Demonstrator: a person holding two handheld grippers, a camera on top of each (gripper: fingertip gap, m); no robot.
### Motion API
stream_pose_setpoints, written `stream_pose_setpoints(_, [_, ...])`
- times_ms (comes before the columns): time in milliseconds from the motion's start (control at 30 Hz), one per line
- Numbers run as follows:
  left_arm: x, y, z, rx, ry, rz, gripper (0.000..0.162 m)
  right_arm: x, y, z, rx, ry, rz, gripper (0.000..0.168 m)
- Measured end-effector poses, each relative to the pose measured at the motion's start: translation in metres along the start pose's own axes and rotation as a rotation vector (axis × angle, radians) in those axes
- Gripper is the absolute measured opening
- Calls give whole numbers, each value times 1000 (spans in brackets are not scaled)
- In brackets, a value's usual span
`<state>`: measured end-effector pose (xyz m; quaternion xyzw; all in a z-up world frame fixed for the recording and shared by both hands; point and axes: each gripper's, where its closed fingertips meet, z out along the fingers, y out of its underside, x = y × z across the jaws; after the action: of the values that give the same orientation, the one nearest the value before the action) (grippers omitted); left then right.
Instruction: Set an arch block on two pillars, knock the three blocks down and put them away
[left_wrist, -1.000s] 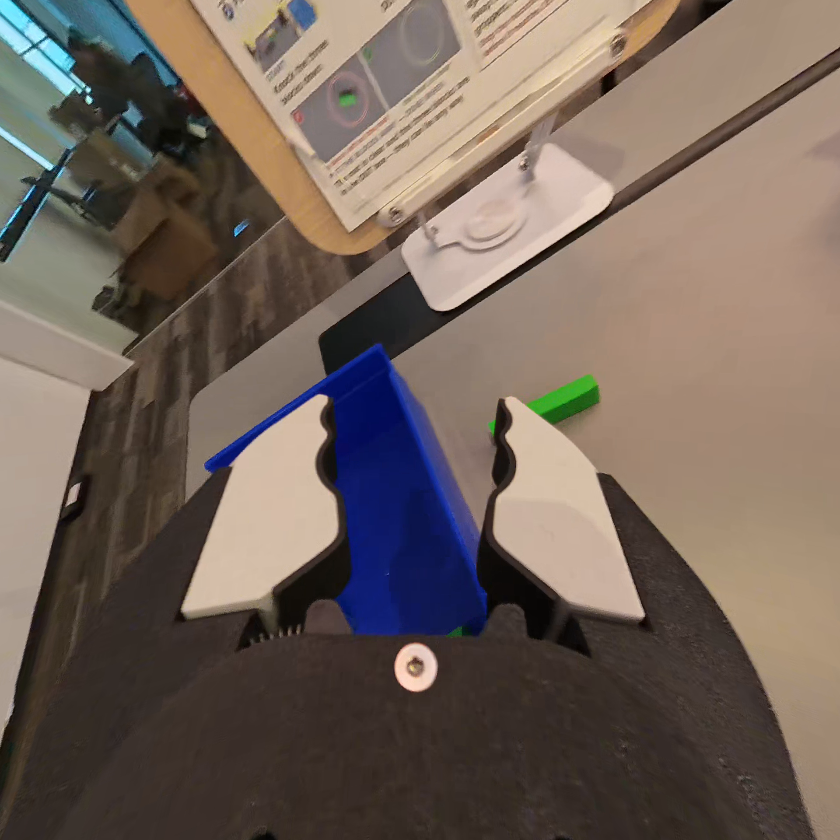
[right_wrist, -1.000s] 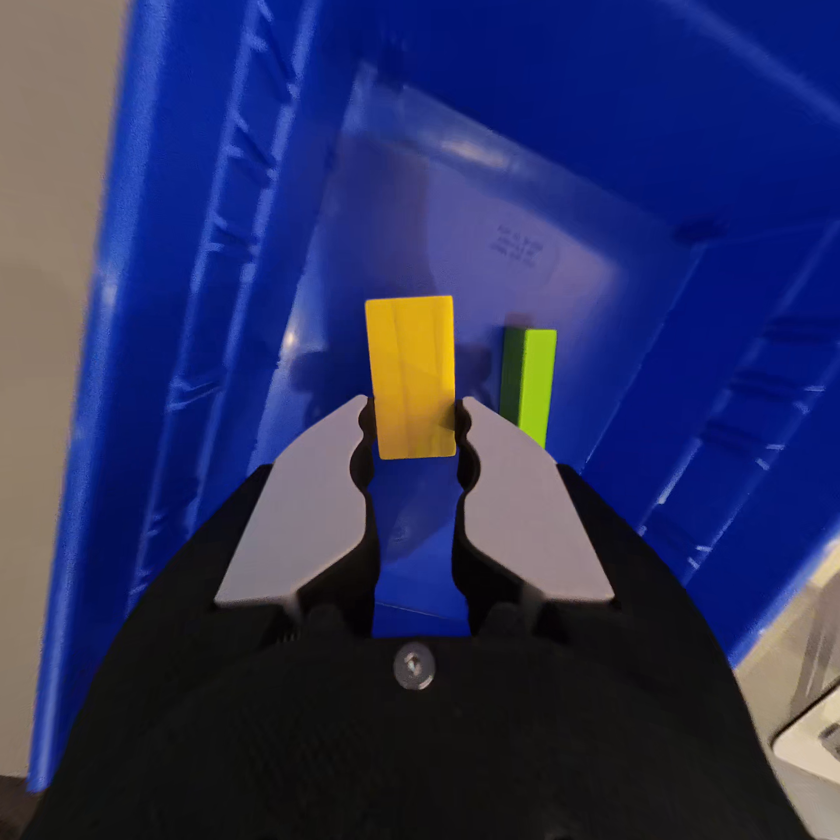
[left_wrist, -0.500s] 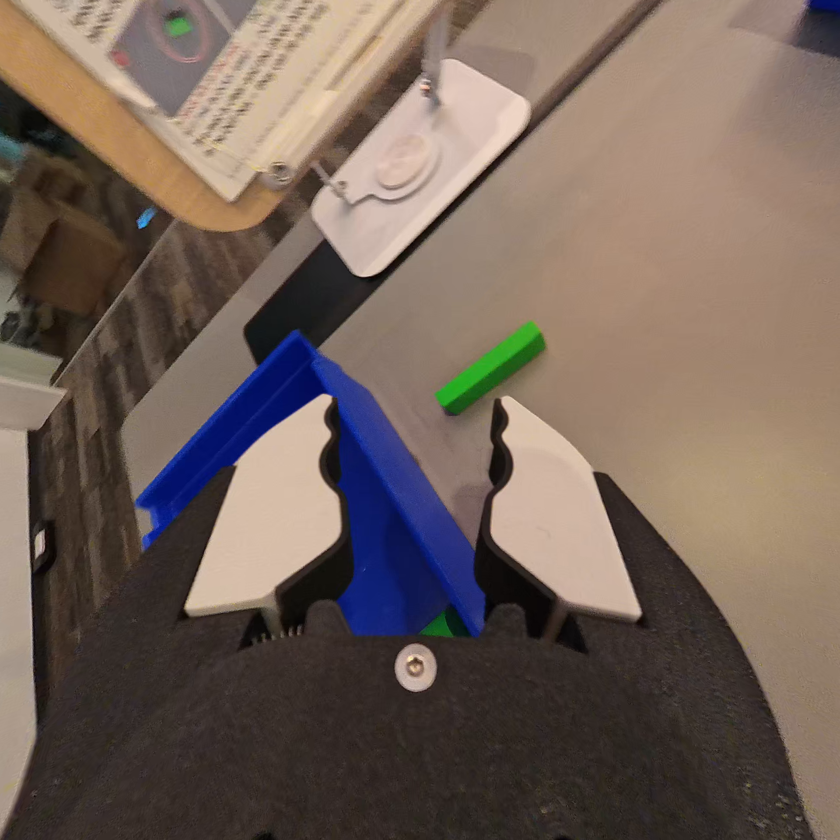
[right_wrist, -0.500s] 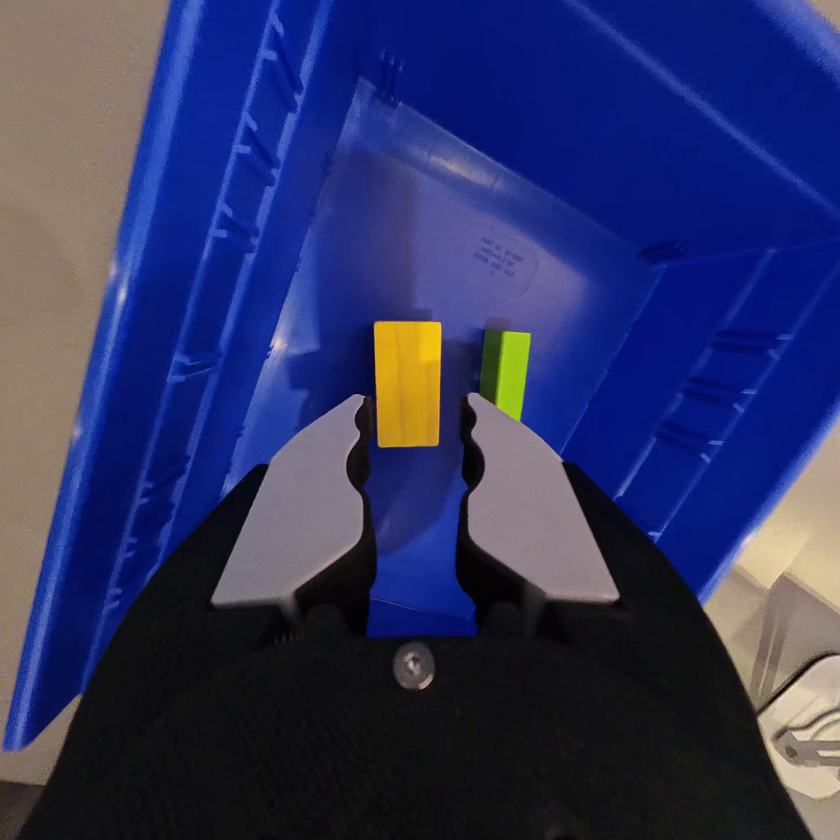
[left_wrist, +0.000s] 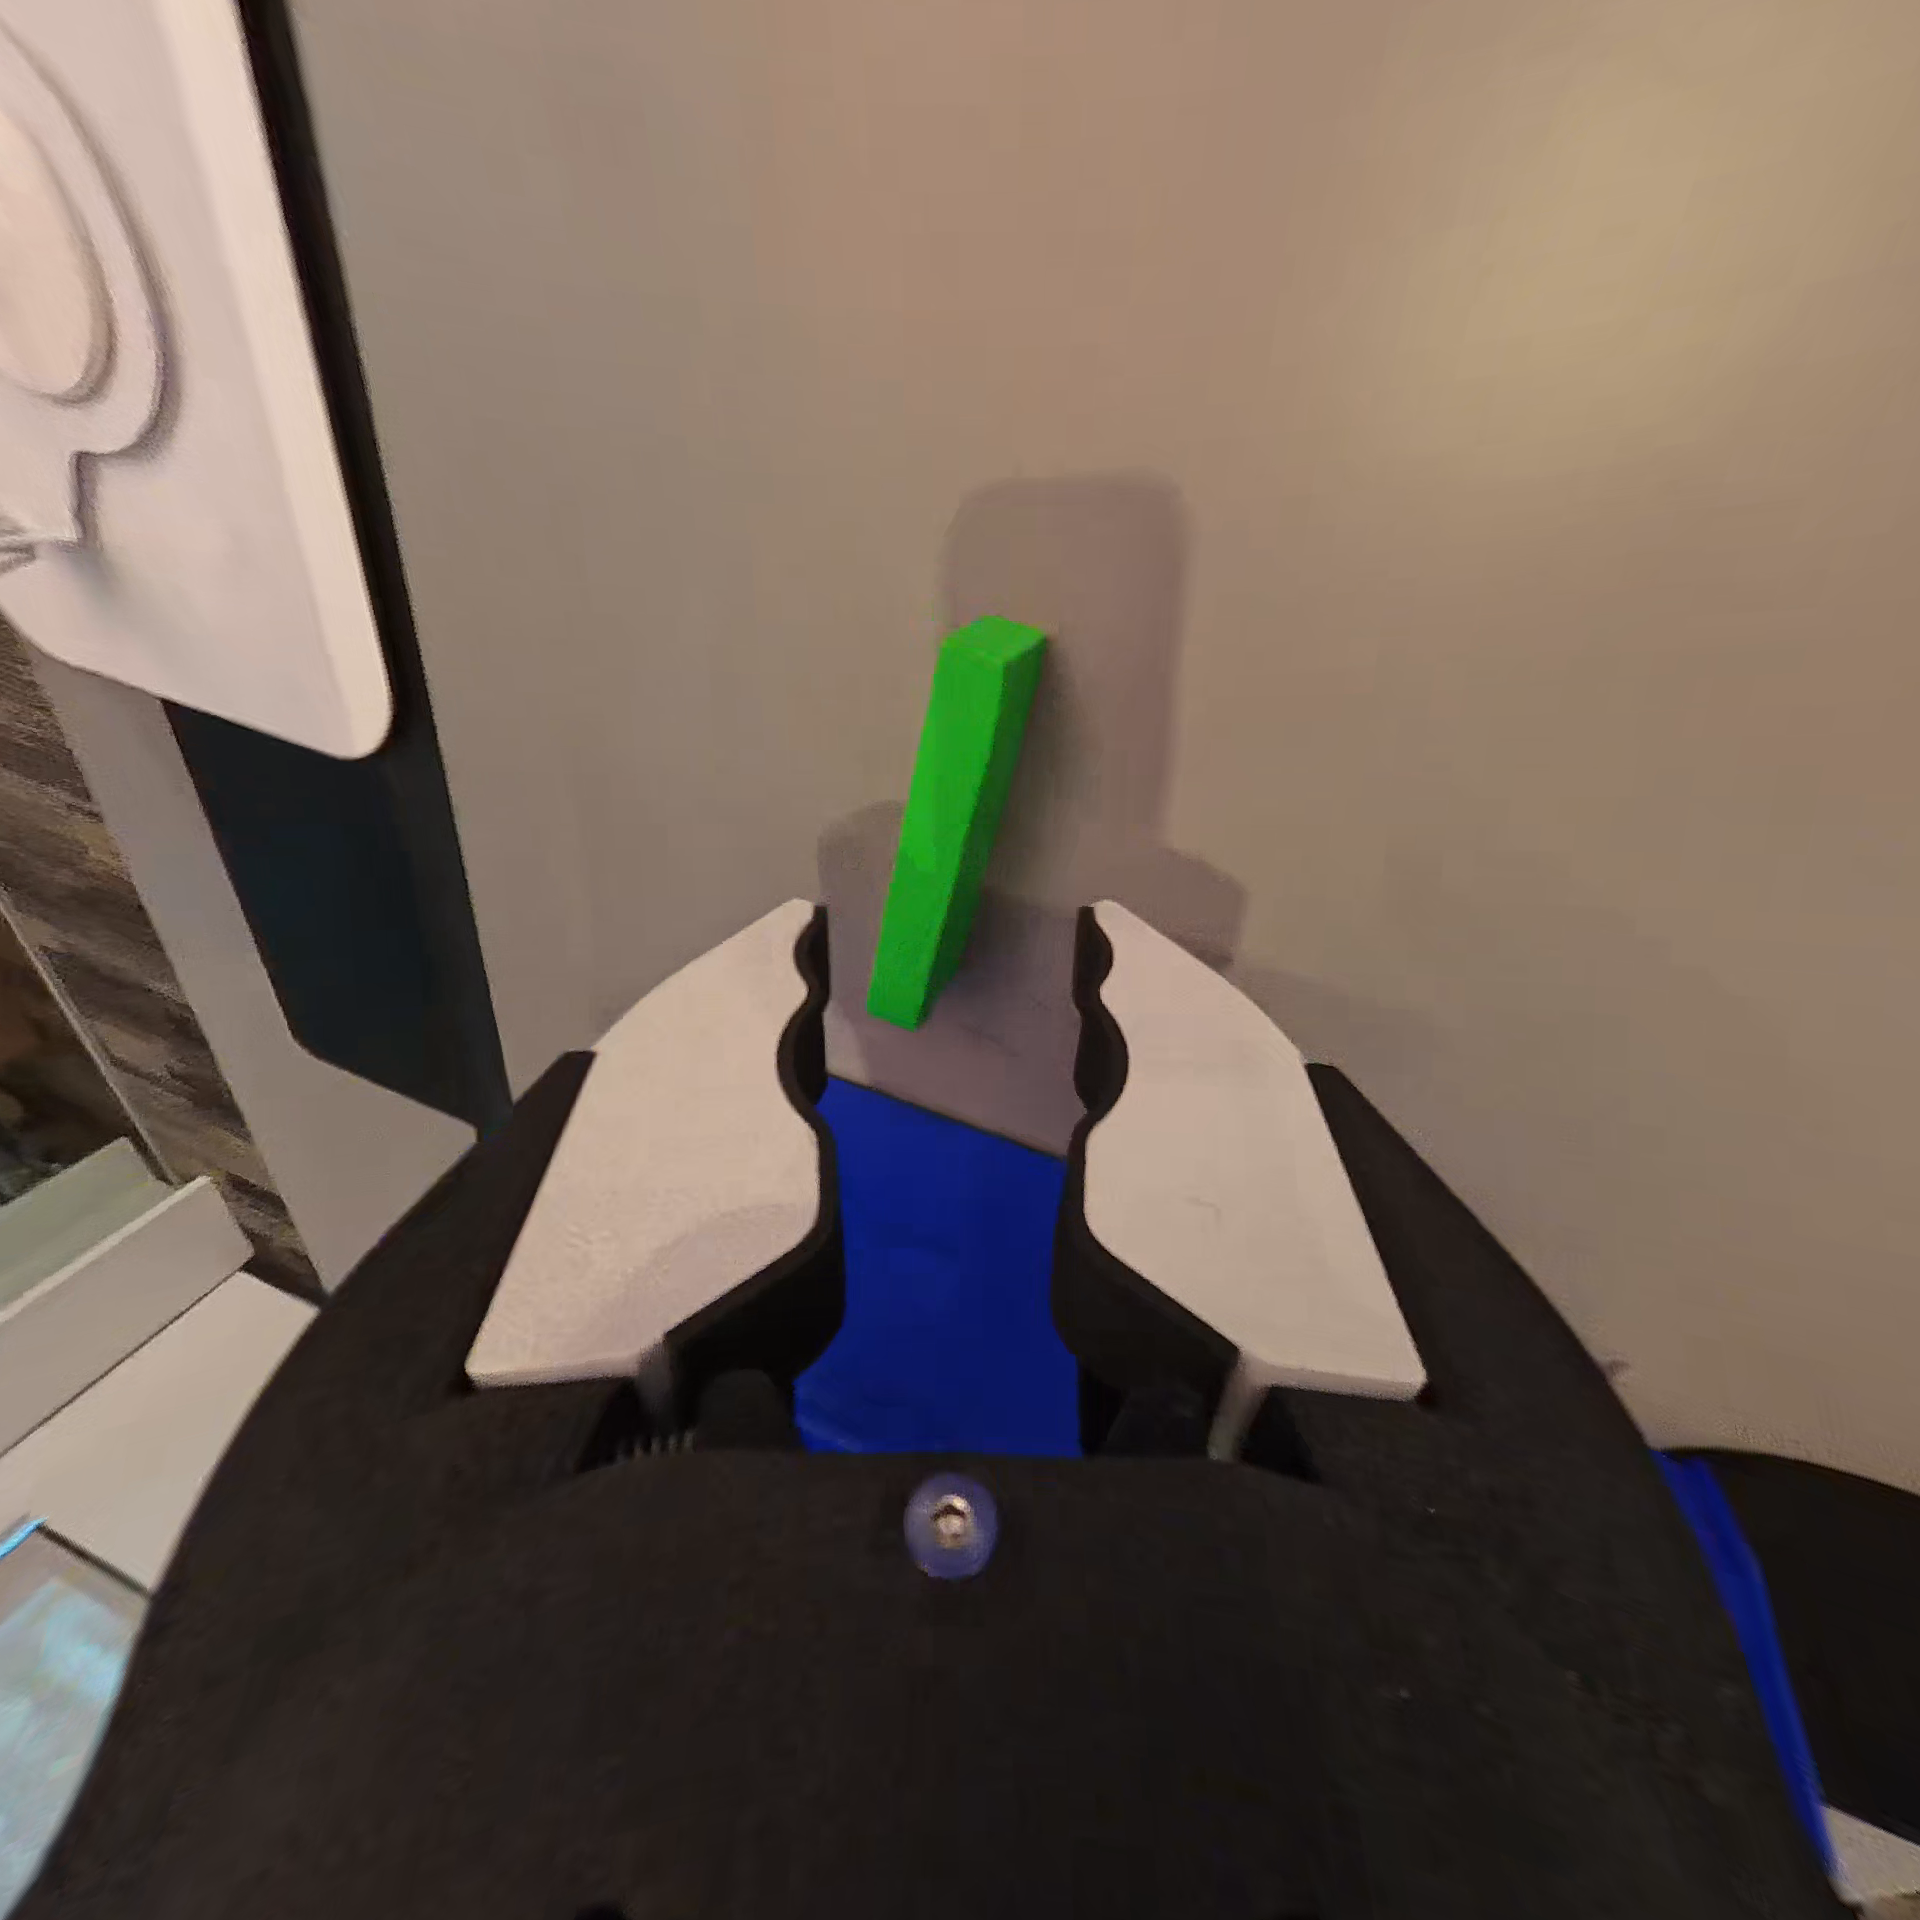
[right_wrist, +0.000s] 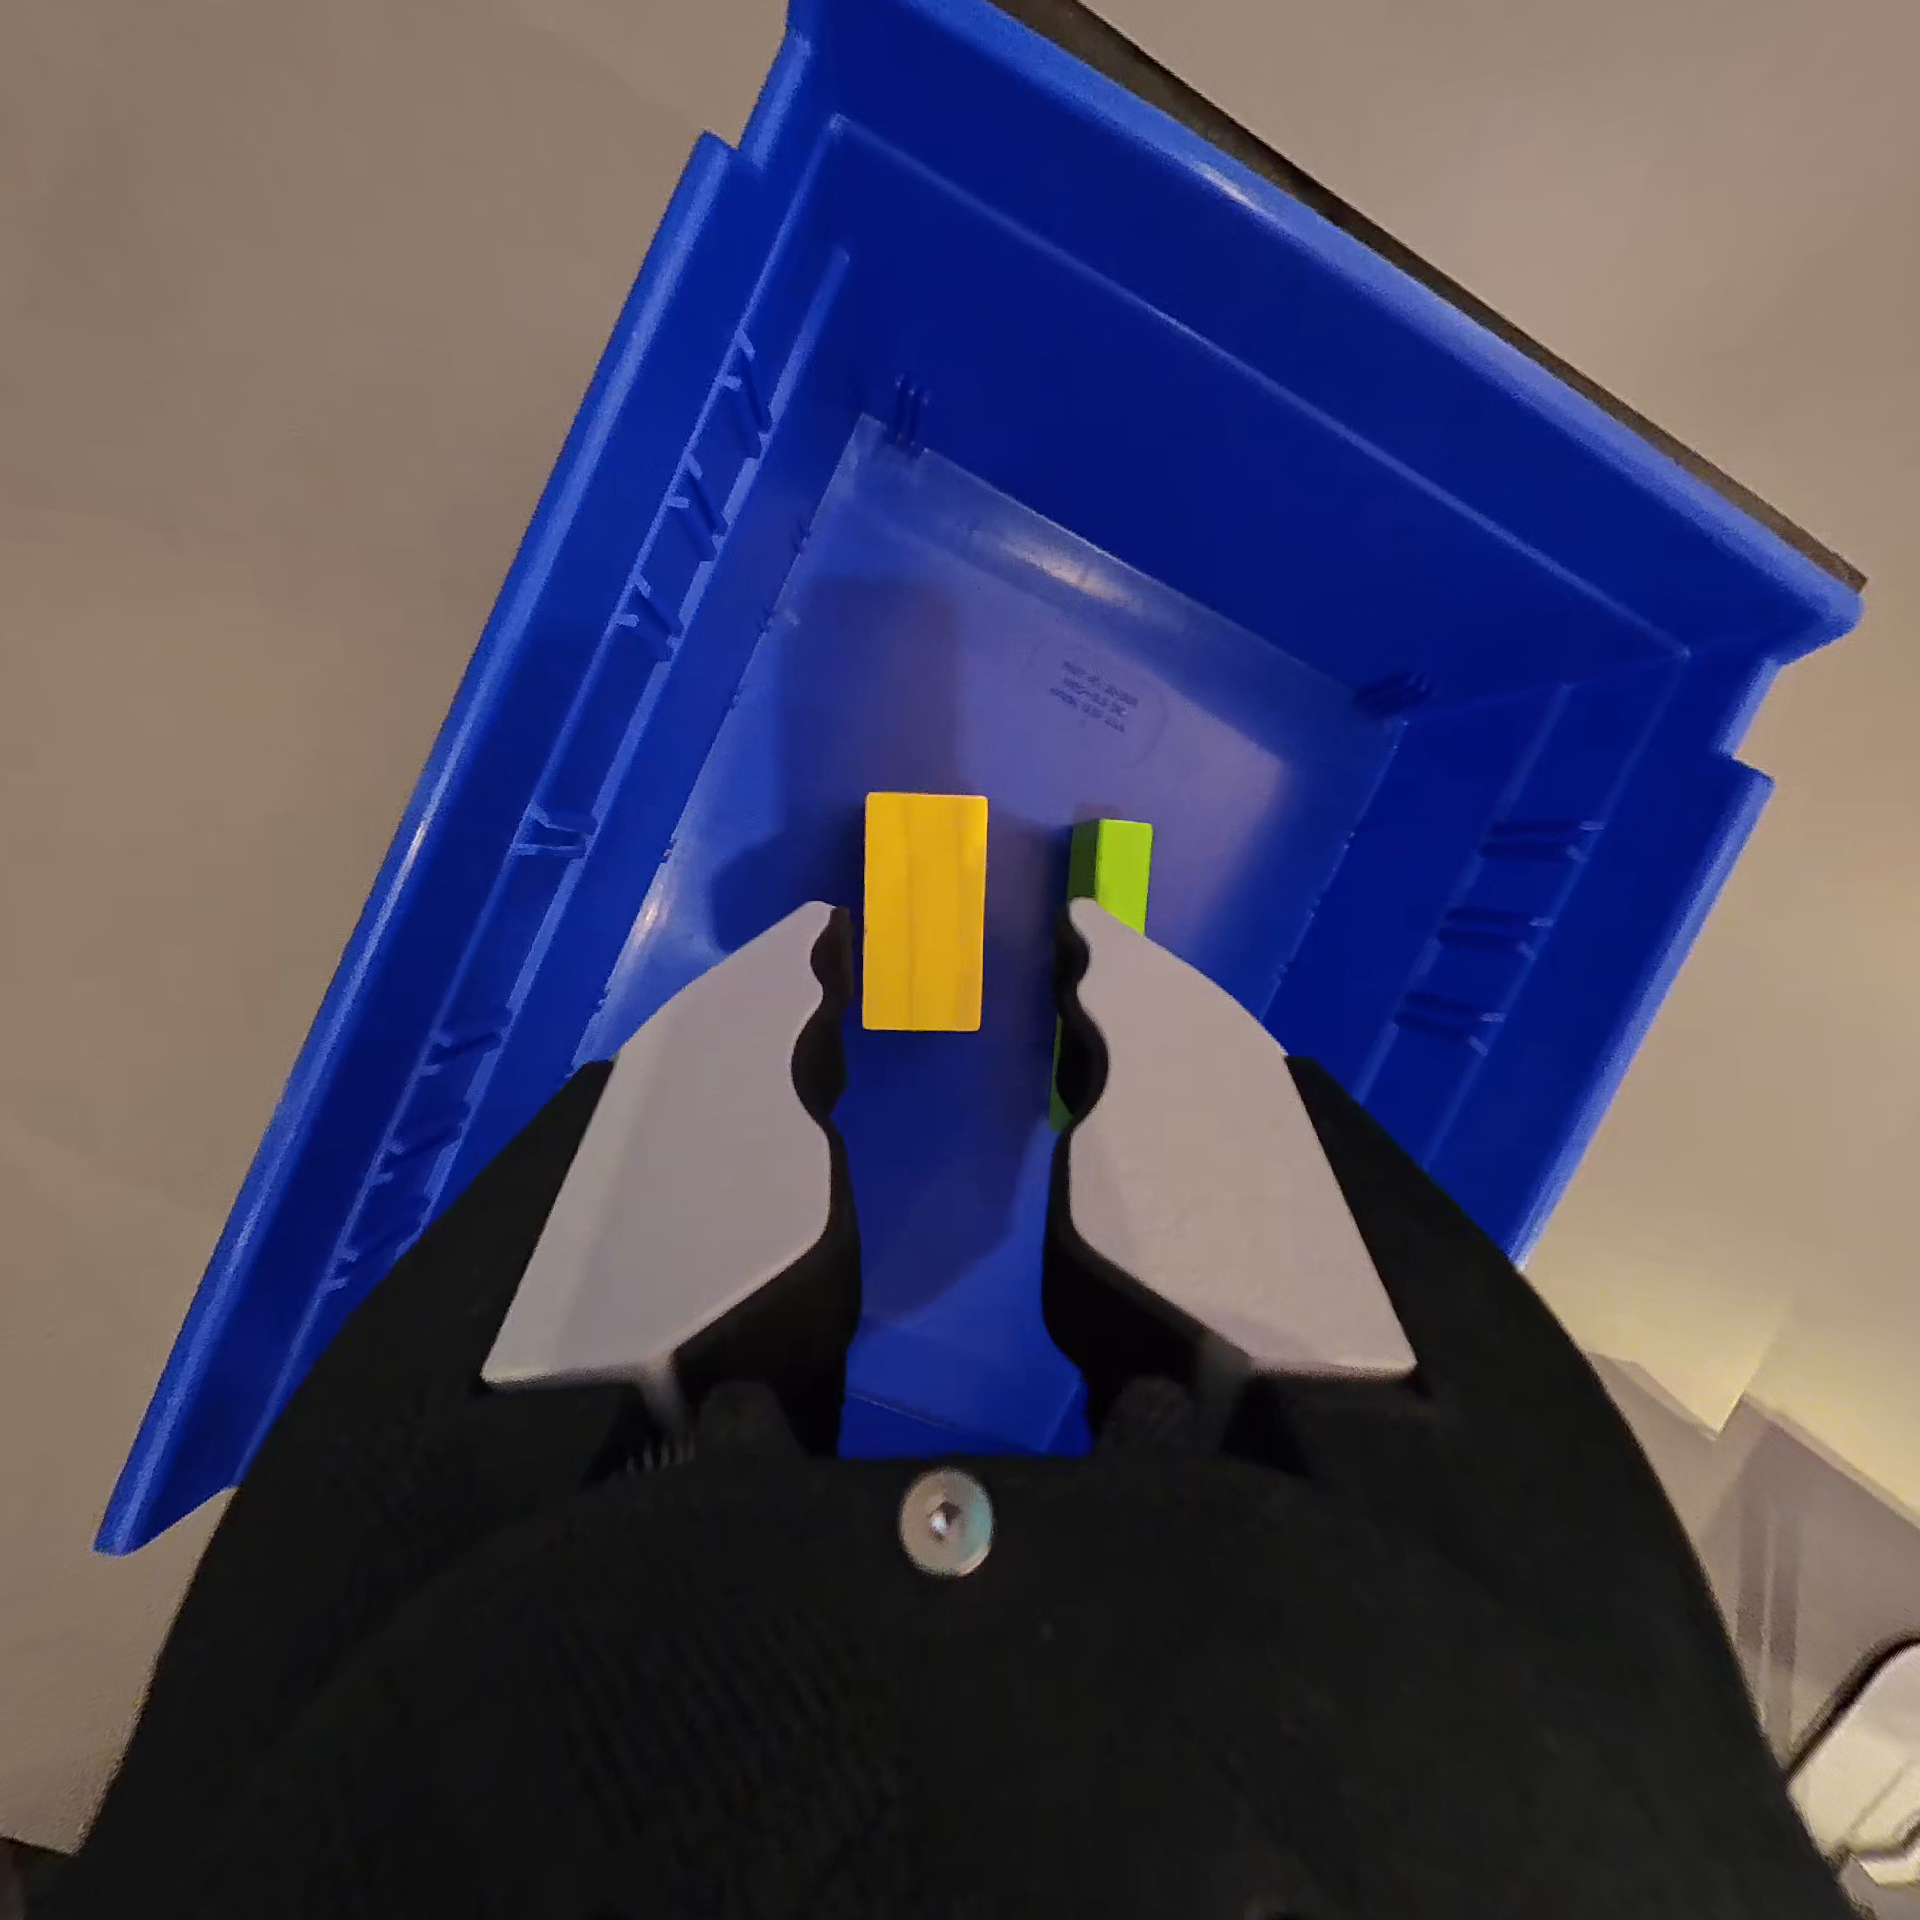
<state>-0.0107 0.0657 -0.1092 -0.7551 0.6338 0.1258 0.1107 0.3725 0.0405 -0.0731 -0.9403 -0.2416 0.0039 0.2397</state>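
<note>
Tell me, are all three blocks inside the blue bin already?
No, only the yellow block and one green block lie in the blue bin; another green block lies on the table.

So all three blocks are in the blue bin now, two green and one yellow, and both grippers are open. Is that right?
Not quite: only two are in the blue bin, the yellow block and one green block, per the right wrist view. The left wrist view shows the other green block on the table.

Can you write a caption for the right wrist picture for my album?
Open right tool above a blue bin holding a yellow block and a green block.
</note>
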Motion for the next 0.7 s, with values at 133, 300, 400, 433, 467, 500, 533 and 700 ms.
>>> stream_pose_setpoints(133, [1,5,31,-95,60,26,50,1,1,-4,18,-15,3,40])
stream_pose_setpoints(300, [-1,21,48,-200,40,57,20,4,-2,-10,46,-27,4,40])
stream_pose_setpoints(400, [-1,21,43,-204,41,29,17,6,-5,-13,58,-15,-8,39])
stream_pose_setpoints(433, [-4,18,38,-179,23,8,17,6,-7,-15,70,-11,-10,39])
stream_pose_setpoints(467, [-6,13,30,-132,9,-15,17,5,-9,-18,85,-6,-12,39])
stream_pose_setpoints(500, [-8,5,20,-62,3,-56,17,6,-12,-23,102,6,-17,39])
stream_pose_setpoints(533, [-10,-5,8,27,1,-118,17,6,-16,-29,125,27,-24,39])
stream_pose_setpoints(700, [11,-69,-97,656,198,-437,17,-15,-64,-90,437,108,-133,38])
